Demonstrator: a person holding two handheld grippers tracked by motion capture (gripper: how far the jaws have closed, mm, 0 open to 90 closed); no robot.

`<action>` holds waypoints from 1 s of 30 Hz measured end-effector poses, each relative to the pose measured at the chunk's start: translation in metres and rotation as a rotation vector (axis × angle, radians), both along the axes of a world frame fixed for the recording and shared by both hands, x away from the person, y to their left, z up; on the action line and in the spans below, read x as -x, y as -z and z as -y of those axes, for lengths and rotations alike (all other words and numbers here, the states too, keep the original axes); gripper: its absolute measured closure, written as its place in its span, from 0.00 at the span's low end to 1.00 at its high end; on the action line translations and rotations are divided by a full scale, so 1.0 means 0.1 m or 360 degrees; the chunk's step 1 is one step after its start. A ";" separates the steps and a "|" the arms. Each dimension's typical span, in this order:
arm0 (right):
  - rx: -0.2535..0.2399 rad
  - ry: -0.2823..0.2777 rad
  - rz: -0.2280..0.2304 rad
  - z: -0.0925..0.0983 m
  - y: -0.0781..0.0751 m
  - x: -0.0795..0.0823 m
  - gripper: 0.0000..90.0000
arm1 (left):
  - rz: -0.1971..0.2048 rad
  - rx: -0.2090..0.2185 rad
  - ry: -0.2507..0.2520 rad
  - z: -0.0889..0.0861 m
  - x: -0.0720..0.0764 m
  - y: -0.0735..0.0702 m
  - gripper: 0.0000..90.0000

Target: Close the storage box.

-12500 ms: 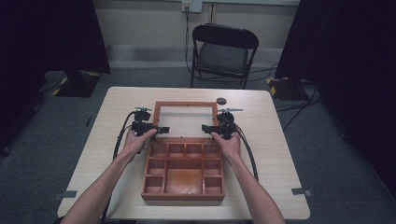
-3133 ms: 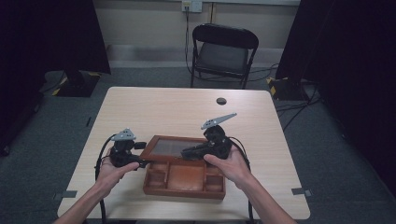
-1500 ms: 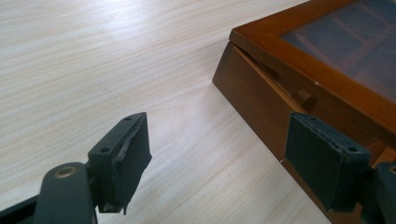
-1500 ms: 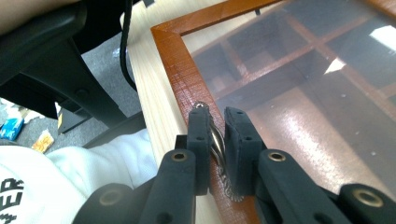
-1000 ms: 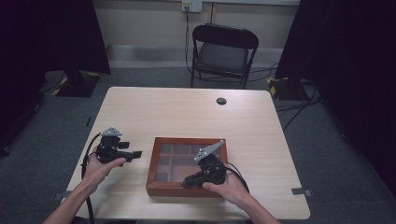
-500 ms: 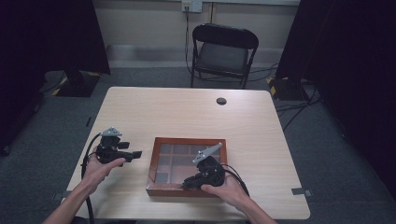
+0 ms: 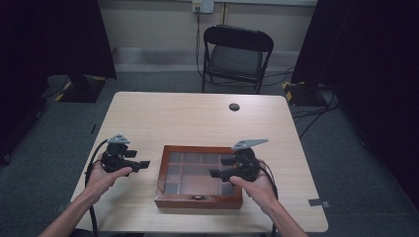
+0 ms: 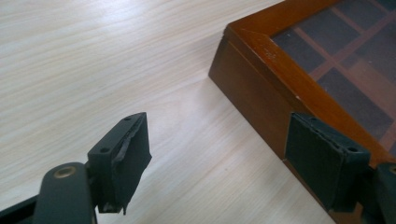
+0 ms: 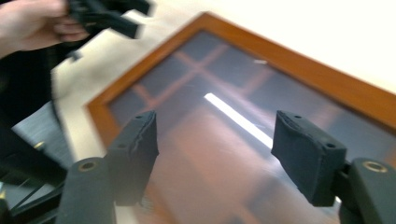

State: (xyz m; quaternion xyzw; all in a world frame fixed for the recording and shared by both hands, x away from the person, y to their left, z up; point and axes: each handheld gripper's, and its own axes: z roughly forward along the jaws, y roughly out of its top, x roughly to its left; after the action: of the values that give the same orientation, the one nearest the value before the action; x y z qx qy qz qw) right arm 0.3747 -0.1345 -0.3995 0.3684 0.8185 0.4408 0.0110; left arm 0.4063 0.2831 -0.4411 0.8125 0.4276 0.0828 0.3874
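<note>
- On the near half of a pale wooden table (image 7: 197, 116), a wooden box (image 7: 198, 201) with a glass lid lies shut, its lid flat on the frame and the dividers showing through the pane.
- The right gripper (image 7: 221, 173) hovers over the lid's right side; its jaws have just been opening and now stand spread with nothing between them, where a second ago they were pressed together lower down at the front edge.
- That letting-go suggests the closing of the lid is done, or all but done.
- The left gripper (image 7: 142, 164) is just left of the box, apart from it, jaws spread and empty, in the same spot as a second ago.
- A small dark disc (image 7: 234, 106) sits near the table's far edge, well apart from the box; a folding chair (image 7: 236, 57) stands beyond.
- Nothing blocks either hand's way off the box.
</note>
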 end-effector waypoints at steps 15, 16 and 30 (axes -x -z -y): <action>0.0100 0.0683 -0.0072 1.10 0.27 -0.17 0.17 | -0.0126 -0.0018 -0.0189 -0.30 -0.10 0.27 0.21; 0.0115 0.0716 -0.0089 1.15 0.33 -0.18 0.17 | -0.0142 -0.0048 -0.0188 -0.29 -0.11 0.29 0.21; 0.0496 0.0894 -0.0151 1.27 0.81 -0.24 0.15 | 0.0001 -0.0293 -0.0271 -0.20 -0.08 0.48 0.17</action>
State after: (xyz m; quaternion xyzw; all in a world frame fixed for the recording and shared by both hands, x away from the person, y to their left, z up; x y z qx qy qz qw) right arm 0.3984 -0.2611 -0.4809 0.5939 0.7420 0.2722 0.1504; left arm 0.4145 0.3026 -0.4889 0.8054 0.4855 0.1546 0.3030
